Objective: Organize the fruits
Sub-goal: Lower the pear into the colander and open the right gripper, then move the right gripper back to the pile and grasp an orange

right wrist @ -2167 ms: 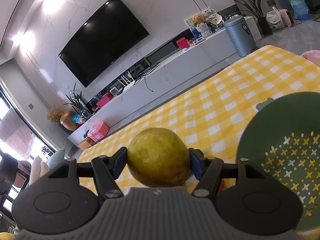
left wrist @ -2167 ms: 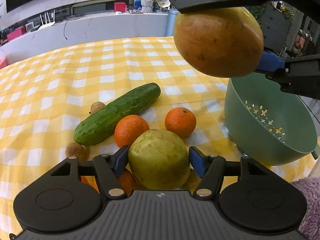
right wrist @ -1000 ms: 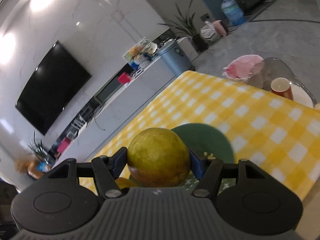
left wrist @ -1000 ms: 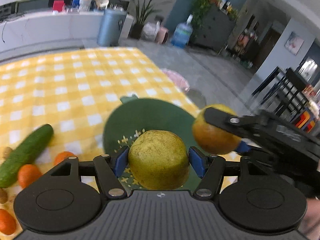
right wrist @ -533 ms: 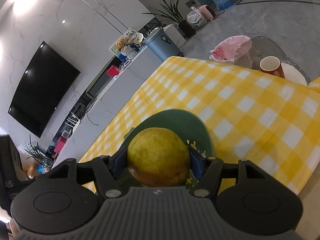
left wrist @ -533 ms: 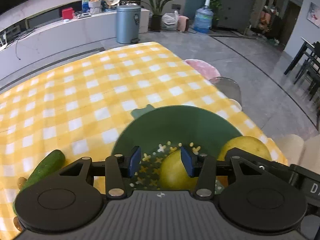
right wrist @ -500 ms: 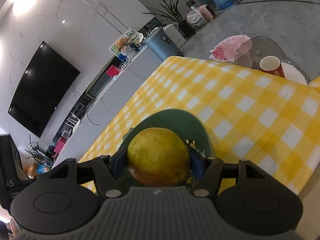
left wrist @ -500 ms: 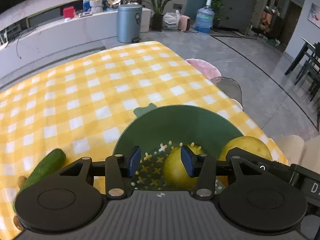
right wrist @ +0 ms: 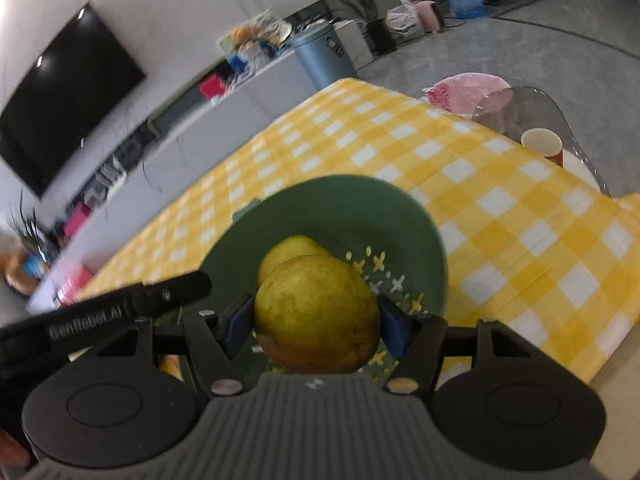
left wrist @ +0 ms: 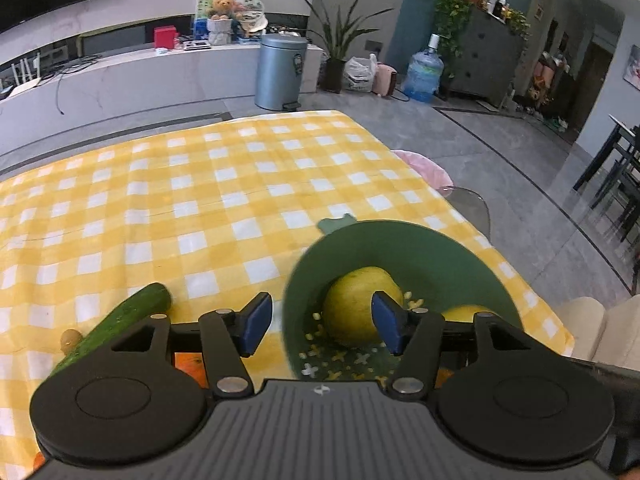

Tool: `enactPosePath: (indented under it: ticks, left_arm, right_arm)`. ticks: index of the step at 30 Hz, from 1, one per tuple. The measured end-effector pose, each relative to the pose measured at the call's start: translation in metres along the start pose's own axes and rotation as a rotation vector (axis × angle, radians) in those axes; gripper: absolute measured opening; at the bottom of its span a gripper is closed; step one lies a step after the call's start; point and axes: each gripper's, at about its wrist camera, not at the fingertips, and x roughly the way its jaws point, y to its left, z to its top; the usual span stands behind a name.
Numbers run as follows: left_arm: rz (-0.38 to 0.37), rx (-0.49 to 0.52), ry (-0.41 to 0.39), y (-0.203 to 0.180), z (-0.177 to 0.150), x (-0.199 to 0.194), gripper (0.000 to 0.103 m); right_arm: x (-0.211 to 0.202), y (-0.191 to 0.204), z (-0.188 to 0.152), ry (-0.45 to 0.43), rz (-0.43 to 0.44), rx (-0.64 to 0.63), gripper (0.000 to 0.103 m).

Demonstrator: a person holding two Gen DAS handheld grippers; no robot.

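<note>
Yellow-checked tablecloth (left wrist: 224, 200) covered the table, and a green colander (left wrist: 472, 256) sat near its edge with one pear (left wrist: 356, 304) loose inside. Over it the right gripper (right wrist: 316, 320) clamped a second pear (right wrist: 320, 312). Empty, the left gripper (left wrist: 320, 320) had just been opening; the right view read "GenRobot.AI" on it. Only the left view showed a cucumber (left wrist: 120, 328).
</note>
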Motion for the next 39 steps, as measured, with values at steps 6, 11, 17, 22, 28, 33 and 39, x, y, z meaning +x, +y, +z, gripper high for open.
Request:
enactPosePath:
  ticks: [6,11,17,22,28,33,39]
  left_arm:
    - [-0.006,-0.061,-0.021,0.022,-0.001,-0.001,0.068]
    - [-0.003,-0.068,-0.036,0.031,-0.003,-0.001,0.069]
    - [-0.008,-0.059,-0.021,0.032,-0.008,0.001,0.069]
    - [0.0,-0.046,-0.025,0.032,-0.009,-0.003,0.071]
    - [0.01,-0.03,-0.031,0.031,-0.012,-0.012,0.077]
    - [-0.027,0.001,-0.015,0.028,-0.017,-0.027,0.083]
    - [-0.02,0.0,-0.031,0.028,-0.022,-0.055,0.083]
  right_arm:
    - [0.019,0.035,-0.013,0.101,-0.065,-0.231,0.062]
    - [0.029,0.046,-0.018,0.1,-0.156,-0.302,0.054]
    - [0.032,0.044,-0.015,0.092,-0.175,-0.287,0.056]
    - [0.027,0.04,-0.011,0.077,-0.165,-0.244,0.074]
    - [0.005,0.03,0.001,-0.022,-0.081,-0.1,0.088]
    - [-0.005,0.023,0.007,-0.058,0.004,0.011,0.092]
    - [-0.008,0.038,0.007,-0.058,-0.001,-0.015,0.092]
